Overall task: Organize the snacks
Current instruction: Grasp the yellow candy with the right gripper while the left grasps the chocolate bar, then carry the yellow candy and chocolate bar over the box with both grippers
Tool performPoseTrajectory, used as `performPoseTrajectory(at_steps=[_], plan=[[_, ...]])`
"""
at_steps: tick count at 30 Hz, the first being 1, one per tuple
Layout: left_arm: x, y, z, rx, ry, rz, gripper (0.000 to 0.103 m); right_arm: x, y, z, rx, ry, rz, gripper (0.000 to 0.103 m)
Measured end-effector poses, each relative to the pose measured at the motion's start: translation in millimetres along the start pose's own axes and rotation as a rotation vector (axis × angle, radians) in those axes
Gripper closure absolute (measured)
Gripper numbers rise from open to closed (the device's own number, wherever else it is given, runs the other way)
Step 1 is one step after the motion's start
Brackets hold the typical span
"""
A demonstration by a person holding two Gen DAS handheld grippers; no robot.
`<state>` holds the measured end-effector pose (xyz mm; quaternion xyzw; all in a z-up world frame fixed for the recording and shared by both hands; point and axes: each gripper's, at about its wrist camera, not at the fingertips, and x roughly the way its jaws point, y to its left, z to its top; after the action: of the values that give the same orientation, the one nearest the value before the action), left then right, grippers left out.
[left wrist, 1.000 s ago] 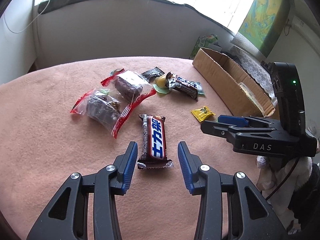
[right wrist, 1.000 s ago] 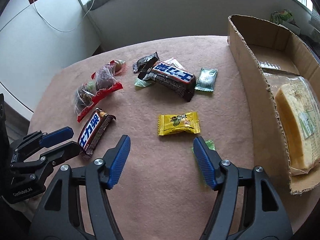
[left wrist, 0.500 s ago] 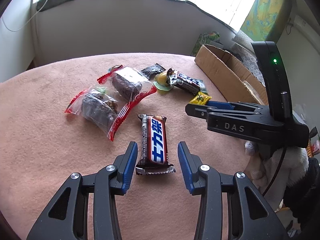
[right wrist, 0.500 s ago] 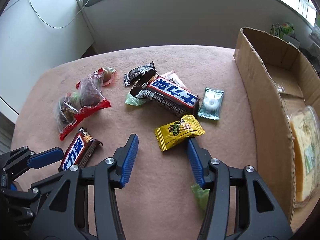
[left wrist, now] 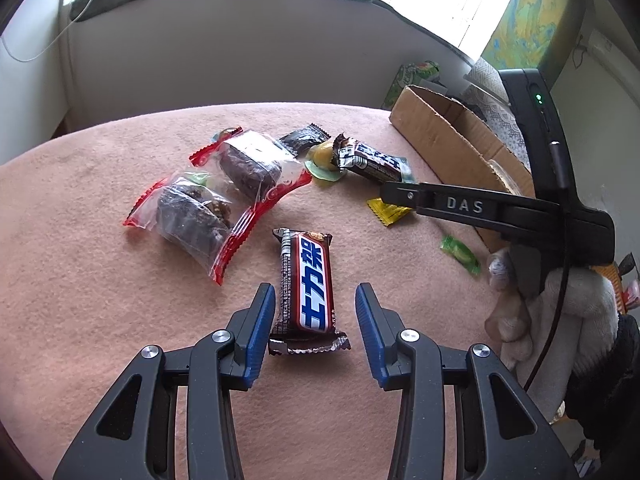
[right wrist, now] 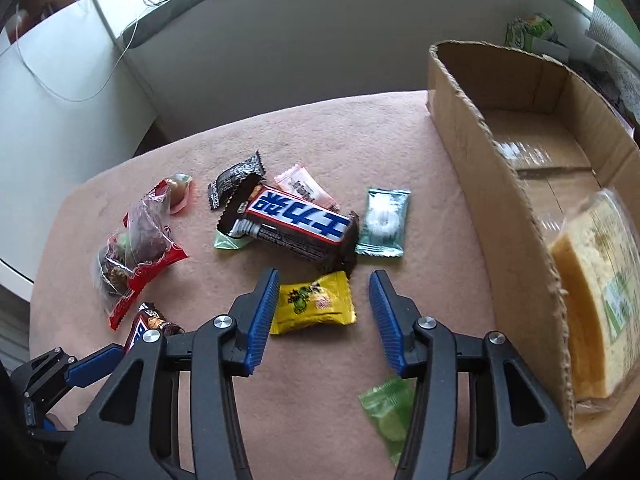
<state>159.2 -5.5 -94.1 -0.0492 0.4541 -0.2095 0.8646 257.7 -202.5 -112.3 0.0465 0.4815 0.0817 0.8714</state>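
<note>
Forward I've brought my right gripper (right wrist: 324, 316), spread around the yellow candy (right wrist: 314, 304); left gripper (left wrist: 316, 330) open astride the Snickers bar (left wrist: 306, 284); "DAS" reads center right.

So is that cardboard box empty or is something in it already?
Not empty: the cardboard box holds a wrapped yellow cake slice at its near end; its far end looks bare.

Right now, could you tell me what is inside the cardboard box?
The cardboard box holds a wrapped yellow sponge cake at its near end. Clear wrapping glints on the bare floor further back. The box's near wall hides the floor right behind it.
</note>
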Motion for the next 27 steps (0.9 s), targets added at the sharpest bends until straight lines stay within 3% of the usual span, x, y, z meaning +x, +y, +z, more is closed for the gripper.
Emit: performPoseTrajectory(at_steps=[6, 13, 17, 19, 27], plan=[[5, 1, 1, -0.003, 0.012, 0.000, 0.063, 5, 26, -4, -0.169, 0.004, -0.047, 0.052], [14, 2, 2, -0.007, 0.019, 0.009, 0.065, 1, 36, -14, -0.277, 0.016, -0.065, 0.055], [17, 0, 3, 0.011, 0.011, 0.023, 0.074, -1, 37, -16, -0.300, 0.027, -0.048, 0.059], [18, -1, 3, 0.018, 0.005, 0.027, 0.076, -4, 37, -21, -0.316, 0.028, -0.044, 0.066], [16, 3, 3, 0.005, -0.012, 0.016, 0.076, -12, 29, -29, -0.281, 0.011, -0.013, 0.069]])
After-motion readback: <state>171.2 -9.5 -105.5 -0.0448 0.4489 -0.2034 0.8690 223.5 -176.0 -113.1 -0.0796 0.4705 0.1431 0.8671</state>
